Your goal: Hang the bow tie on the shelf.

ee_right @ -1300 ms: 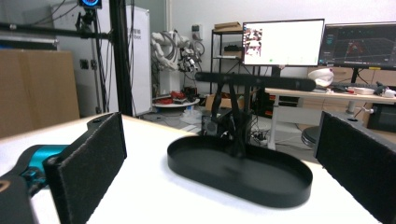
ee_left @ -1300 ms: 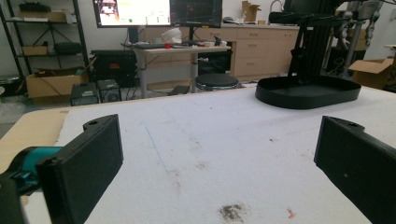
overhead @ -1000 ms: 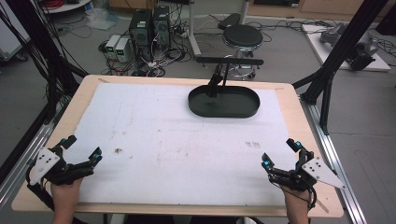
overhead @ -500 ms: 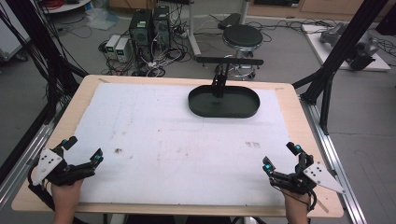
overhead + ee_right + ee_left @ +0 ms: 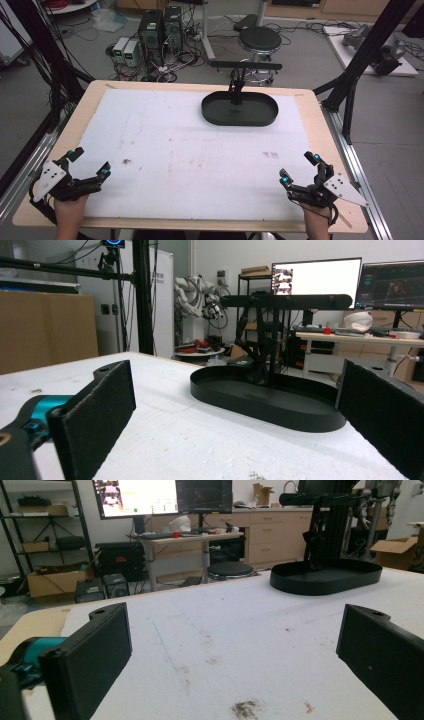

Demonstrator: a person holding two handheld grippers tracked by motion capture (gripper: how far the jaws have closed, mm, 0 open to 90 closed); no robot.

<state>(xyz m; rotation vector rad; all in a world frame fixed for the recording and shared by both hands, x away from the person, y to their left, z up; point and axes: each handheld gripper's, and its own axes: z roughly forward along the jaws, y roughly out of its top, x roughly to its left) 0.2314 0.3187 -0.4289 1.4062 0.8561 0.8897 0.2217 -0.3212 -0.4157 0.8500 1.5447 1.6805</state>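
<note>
- The left black two-jaw gripper has a skeletal black frame with a pale grey three-cornered plate on top, dotted with small dark holes.
- Small teal-blue pieces mark the ends of its jaws; in the left gripper view a teal fitting sits behind the flat, smooth black jaw plate, which has a round hole at its top corner.
- The right black two-jaw gripper matches it: black frame, grey triangular plate, blue-tipped jaws.
- In the right gripper view its jaw faces look rough, possibly a foam or grit lining.
- The bare hands wear no gloves or sleeves.
</note>
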